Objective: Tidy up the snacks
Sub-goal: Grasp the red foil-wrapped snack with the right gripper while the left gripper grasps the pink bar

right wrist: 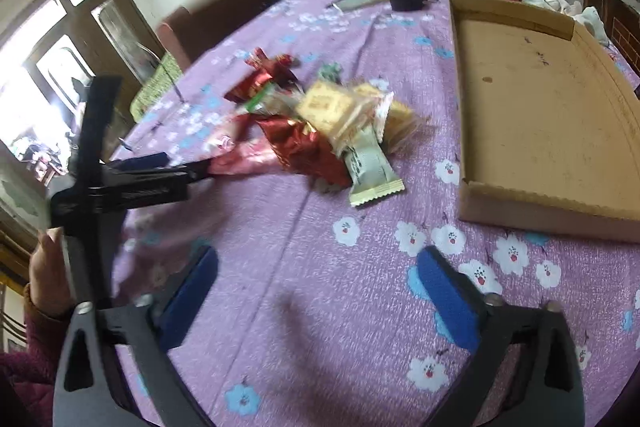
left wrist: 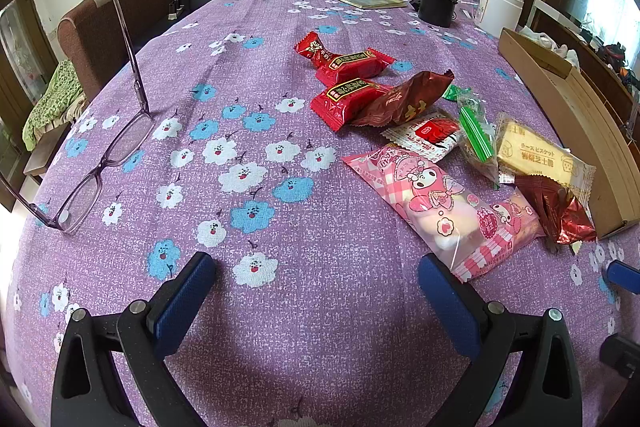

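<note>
I hold my left gripper (left wrist: pixel 316 303) low over the purple flowered tablecloth (left wrist: pixel 248 39), jaws wide apart, nothing between the blue pads, only cloth under them. The right pad's tip is just at the lower corner of the pink marshmallow bag (left wrist: pixel 444 211), I cannot tell if it touches. My right gripper (right wrist: pixel 318 287) is also open w/ nothing btw. its pads, it hangs over bare cloth in front of the cardboard tray (right wrist: pixel 536 99). No earlier pic, so I say only how it stands now. The snacks are all on the cloth in one loose pile, just left of the tray and not in it; the tray's inside is bare cardboard. In the left view I see two red packets (left wrist: pixel 348 67) at the far end, one near the other, then a brown wrapper (left wrist: pixel 404 99) lying partly over the nearer red one, a white-and-red sachet (left wrist: pixel 424 135), a clear packet w/ green stripe (left wrist: pixel 476 131), a yellow cheese biscuit pack (left wrist: pixel 536 155) beside the tray wall, and a dark red foil wrapper (left wrist: pixel 560 211) at the tray's near corner. In the right view a pale green-white bar (right wrist: pixel 370 167) lies at the pile's near edge. A pair of glasses (left wrist: pixel 96 167) sits well apart on the left side. At the far end of the table stand a white canister (left wrist: pixel 500 7) and a black cup (left wrist: pixel 438 5).
</note>
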Tool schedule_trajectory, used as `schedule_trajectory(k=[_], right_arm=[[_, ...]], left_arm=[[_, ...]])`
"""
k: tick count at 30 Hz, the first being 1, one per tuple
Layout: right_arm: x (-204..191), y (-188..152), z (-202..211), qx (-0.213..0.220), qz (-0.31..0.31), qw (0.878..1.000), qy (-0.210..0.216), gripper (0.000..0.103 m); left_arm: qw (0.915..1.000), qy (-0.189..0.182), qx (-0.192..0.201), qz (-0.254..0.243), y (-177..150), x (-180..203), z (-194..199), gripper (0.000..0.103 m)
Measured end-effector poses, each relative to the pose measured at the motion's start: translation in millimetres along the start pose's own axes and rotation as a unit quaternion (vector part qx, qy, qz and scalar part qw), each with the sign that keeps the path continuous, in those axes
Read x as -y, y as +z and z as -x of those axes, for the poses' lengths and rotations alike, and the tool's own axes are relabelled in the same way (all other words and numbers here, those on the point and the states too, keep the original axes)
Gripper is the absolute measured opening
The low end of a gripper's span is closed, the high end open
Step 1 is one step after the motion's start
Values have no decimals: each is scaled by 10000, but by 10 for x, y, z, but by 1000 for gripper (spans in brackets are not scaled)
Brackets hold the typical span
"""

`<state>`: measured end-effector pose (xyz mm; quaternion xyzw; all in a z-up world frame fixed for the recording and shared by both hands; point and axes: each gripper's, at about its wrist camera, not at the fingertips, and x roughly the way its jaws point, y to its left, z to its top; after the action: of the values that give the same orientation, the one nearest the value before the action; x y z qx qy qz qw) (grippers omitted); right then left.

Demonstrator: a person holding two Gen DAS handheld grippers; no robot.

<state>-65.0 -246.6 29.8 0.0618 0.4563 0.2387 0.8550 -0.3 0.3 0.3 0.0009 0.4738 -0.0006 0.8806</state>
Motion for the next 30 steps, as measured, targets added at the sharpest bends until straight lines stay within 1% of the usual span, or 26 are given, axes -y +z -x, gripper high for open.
schedule_trajectory(k=[2,3,6,8,9,10,12,13,14,16,17,18,19,21,22,23,24,27,28,29,30], right_arm=[[-2,45,51,71,-25,10000,-49,65],[14,95,84,97,-90,9999,5,64],[55,281,162,87,-88,9999,-1,64],[42,515,158,82,-20,9999,-96,64],[33,602,157,82,-24,9999,-55,64],[-7,708,162,138,76,9999,46,64],[-124,818,137,147,455,9989,-20,64],[-160,845,116,159,584,9982,-47,64],[-174,852,87,164,646,9977,112,64],[-195,780,60,164,857,9955,378,61],[-204,707,67,234,1024,9937,388,57],[-210,644,64,255,1166,9921,387,56],[-211,569,40,213,1321,9901,431,56],[-227,496,41,180,1452,9883,432,56],[-264,477,22,174,1594,9865,341,56],[-303,464,9,169,1746,9843,206,56],[-322,468,-19,158,1818,9831,131,56],[-370,451,-123,115,1925,9812,21,56],[-389,433,-203,138,2025,9789,-252,55],[-387,425,-273,137,2042,9777,-467,48],[-368,409,-343,65,2021,9778,-547,42]], left_arm=[[10000,0,0,0,0,0,0,103],[10000,0,0,0,0,-1,1,103],[10000,1,1,0,0,0,2,103],[10000,20,2,33,1,2,-1,103],[10000,24,2,29,1,1,0,103],[10000,11,2,20,-2,-4,4,103],[9999,-81,-49,-68,-16,11,28,103],[9998,-197,-16,-59,-22,-17,87,103],[9996,-259,57,-36,-47,-8,146,103],[9979,-572,311,-62,-114,-79,330,103],[9973,-631,373,-84,-171,-107,385,103],[9969,-669,395,-95,-227,-132,420,102],[9965,-733,397,-80,-241,-127,448,96],[9948,-950,361,-17,-279,-146,482,94],[9945,-984,359,-10,-291,-148,493,90],[9944,-991,360,-20,-301,-167,491,83],[9944,-996,341,-48,-300,-157,488,81],[9948,-972,292,-12,-264,-154,440,81],[9948,-984,271,3,-264,-153,438,81],[9948,-981,260,0,-276,-139,438,81],[9950,-968,241,-5,-279,-137,438,81]])
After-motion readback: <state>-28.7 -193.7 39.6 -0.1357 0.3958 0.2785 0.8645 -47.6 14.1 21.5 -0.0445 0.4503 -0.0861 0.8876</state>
